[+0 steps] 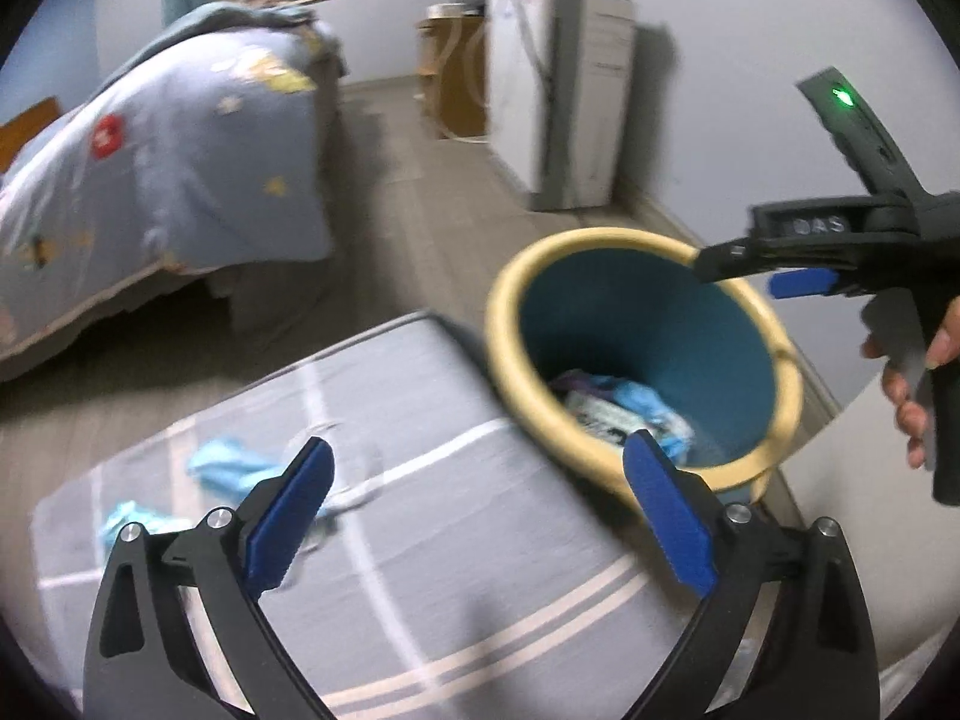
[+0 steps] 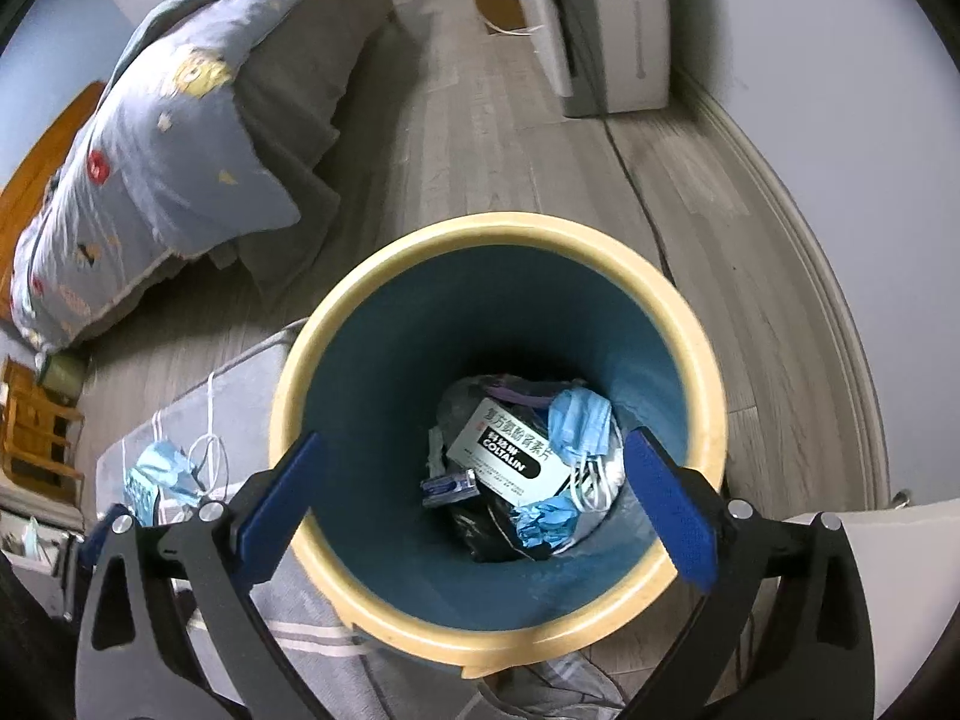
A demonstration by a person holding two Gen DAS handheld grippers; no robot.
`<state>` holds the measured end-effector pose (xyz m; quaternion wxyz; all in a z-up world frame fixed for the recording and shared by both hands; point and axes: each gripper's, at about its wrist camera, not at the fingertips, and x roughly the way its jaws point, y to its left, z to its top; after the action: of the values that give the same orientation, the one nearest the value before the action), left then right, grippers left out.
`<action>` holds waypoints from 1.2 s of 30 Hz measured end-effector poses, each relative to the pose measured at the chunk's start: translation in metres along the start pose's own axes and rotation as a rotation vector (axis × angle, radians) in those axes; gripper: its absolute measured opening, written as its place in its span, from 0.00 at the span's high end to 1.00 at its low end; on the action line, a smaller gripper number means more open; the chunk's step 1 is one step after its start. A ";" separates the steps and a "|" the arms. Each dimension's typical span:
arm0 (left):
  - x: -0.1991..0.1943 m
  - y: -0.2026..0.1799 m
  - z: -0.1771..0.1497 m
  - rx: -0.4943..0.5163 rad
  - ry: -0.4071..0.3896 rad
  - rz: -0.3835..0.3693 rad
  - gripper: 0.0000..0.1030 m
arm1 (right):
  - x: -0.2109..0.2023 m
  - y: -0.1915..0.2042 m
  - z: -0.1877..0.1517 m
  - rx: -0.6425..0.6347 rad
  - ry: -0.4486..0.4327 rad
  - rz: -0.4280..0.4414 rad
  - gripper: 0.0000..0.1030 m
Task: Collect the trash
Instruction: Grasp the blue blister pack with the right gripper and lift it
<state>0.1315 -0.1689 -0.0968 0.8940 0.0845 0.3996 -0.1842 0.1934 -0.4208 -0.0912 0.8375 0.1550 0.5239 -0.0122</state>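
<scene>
**Trash in the bin, masks waiting on the mat**

While our right claw (image 2: 474,483) is hanging wide open and empty over the bin (image 2: 702,360), we are looking straight into it. Blue inside with a yellow rim, the bin is holding one white-and-black medicine box (image 2: 510,450), one blue face mask (image 2: 579,423), one crumpled blue glove (image 2: 543,525) and one small foil pack (image 2: 449,486). Our left claw (image 1: 477,510) is also gaping with nothing between its pads, hovering over the grey striped mat (image 1: 480,570) beside the bin. On that mat two blue masks (image 1: 225,465) are lying, loose trash not yet collected.
</scene>
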 end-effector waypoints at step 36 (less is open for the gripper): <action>-0.125 0.216 -0.079 -0.321 0.066 0.417 0.05 | 0.026 0.259 -0.075 -0.617 -0.024 0.105 0.06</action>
<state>0.0869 0.0857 -0.0552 0.9011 0.0283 0.4266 0.0726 0.1868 -0.1504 -0.0807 0.8506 -0.0800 0.4842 0.1888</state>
